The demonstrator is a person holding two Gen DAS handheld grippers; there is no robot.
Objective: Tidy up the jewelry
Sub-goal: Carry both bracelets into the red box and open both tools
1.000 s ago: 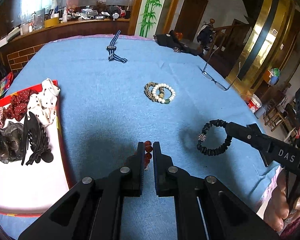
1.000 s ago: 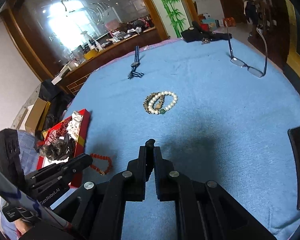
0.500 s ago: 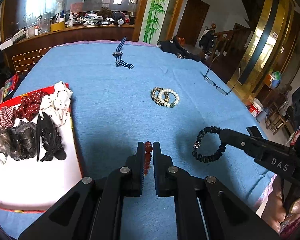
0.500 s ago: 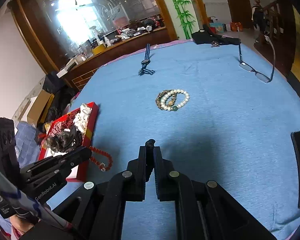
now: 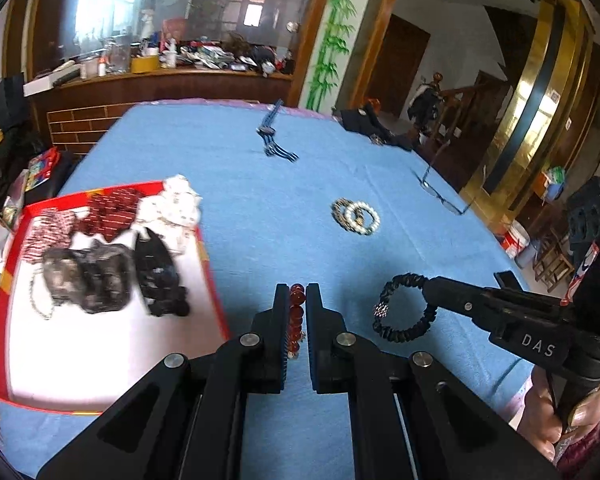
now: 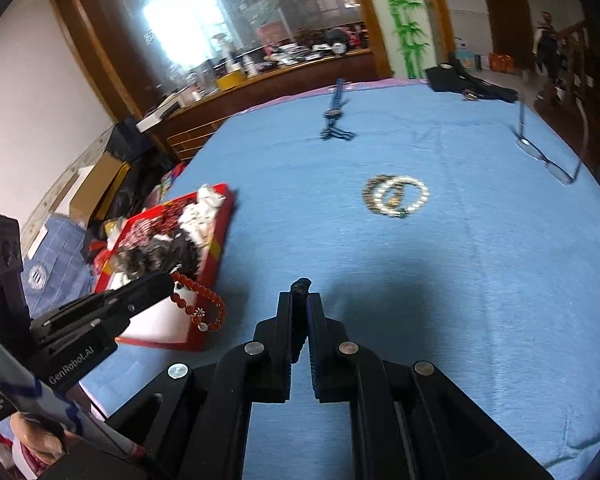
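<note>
My left gripper (image 5: 297, 292) is shut on a red bead bracelet (image 5: 295, 320); in the right wrist view the bracelet (image 6: 200, 304) hangs from it beside the near corner of the red tray (image 6: 220, 240). My right gripper (image 6: 299, 292) is shut on a black bead bracelet (image 5: 404, 308), of which only a bit (image 6: 301, 286) shows between the fingers. A pearl bracelet and a dark patterned bracelet (image 5: 355, 217) lie together mid-table. The tray (image 5: 204, 248) holds scrunchies and a black hair claw (image 5: 156, 268).
A blue-striped ribbon piece (image 5: 275, 140) lies at the far side of the blue table. Eyeglasses (image 5: 440, 192) lie at the right edge, a black cloth item (image 5: 374, 126) at the far right. A cluttered wooden counter (image 5: 160, 80) stands behind.
Both grippers have risen with their bracelets. The left one has moved left, bringing the red bracelet up beside the tray corner. The right one holds the black bracelet higher above the cloth.
</note>
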